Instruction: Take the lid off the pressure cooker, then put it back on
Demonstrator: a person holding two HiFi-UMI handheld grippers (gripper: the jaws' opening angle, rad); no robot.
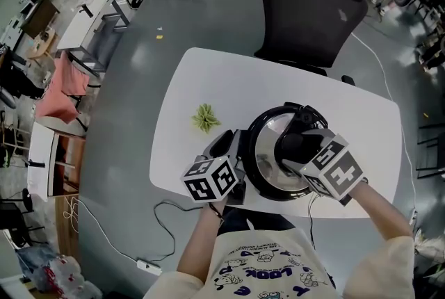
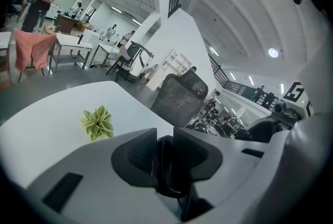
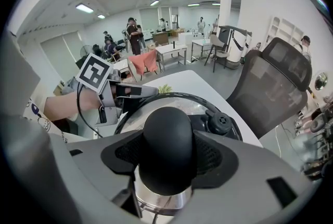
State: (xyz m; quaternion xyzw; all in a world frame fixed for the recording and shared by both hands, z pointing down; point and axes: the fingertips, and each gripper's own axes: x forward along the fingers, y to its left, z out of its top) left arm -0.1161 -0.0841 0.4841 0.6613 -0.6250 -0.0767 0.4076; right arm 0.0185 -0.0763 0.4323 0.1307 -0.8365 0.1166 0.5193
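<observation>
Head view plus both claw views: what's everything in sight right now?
table: one, white, centre
pressure cooker: one, black and steel, table's near edge
lid: one, steel, on the cooker
knob: one, black, atop the lid
plant: one, green, on the table left of the cooker
office chair: one, black, behind the table
power strip: one, white, floor
cloth: one, pink, far left
left claw: grey, shut on the cooker's side handle
right claw: grey, shut on the knob

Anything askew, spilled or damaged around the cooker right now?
Nothing stands out. The lid sits level on the pressure cooker, right tongs closed on its knob, left tongs on the side handle. The small green plant lies apart; no spill on the table.
</observation>
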